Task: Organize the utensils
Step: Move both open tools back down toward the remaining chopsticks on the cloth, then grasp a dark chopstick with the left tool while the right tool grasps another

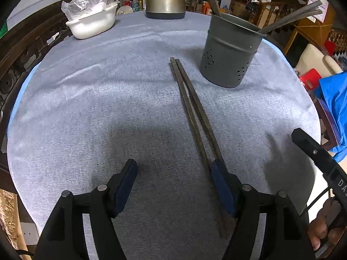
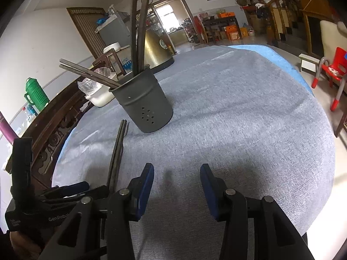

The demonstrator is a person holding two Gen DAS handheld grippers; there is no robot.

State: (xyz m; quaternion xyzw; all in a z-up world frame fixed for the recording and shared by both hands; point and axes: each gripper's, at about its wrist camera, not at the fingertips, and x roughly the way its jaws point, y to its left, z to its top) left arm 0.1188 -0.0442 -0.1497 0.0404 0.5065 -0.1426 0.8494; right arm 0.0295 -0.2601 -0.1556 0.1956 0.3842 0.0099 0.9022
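Blue-grey cloth (image 1: pixel 86 108) covers a round table in a crowded room, with shelves, a stair and a red chair (image 2: pixel 334 69) far behind. At the back of the table sit a gold kettle (image 1: pixel 166 2) and a white tub (image 1: pixel 93 25) with a plastic bag in it.

A grey cup (image 1: pixel 229 54) with small holes stands on the cloth. Four dark sticks (image 2: pixel 138 32) already poke out of it, two standing tall and two leaning over the rim. So part of the job looks done.

One pair of sticks (image 1: pixel 190 108) is left. It lies flat on the cloth just beside the cup, with the far ends close together near the cup's foot and the near ends running back toward the left tongs (image 1: pixel 175 169). I think this pair needs to go into the cup too.

The left tongs are open wide and hold nothing. The pair is not in the middle of the gap. It lies over at the right side, and its near ends run right by the right blue pad (image 1: pixel 219 173). I cannot tell if that pad touches them.

The right tongs (image 2: pixel 176 171) are part open and empty, with only bare cloth between the pads. From that side, the pair lies off to the left, next to the left tongs.
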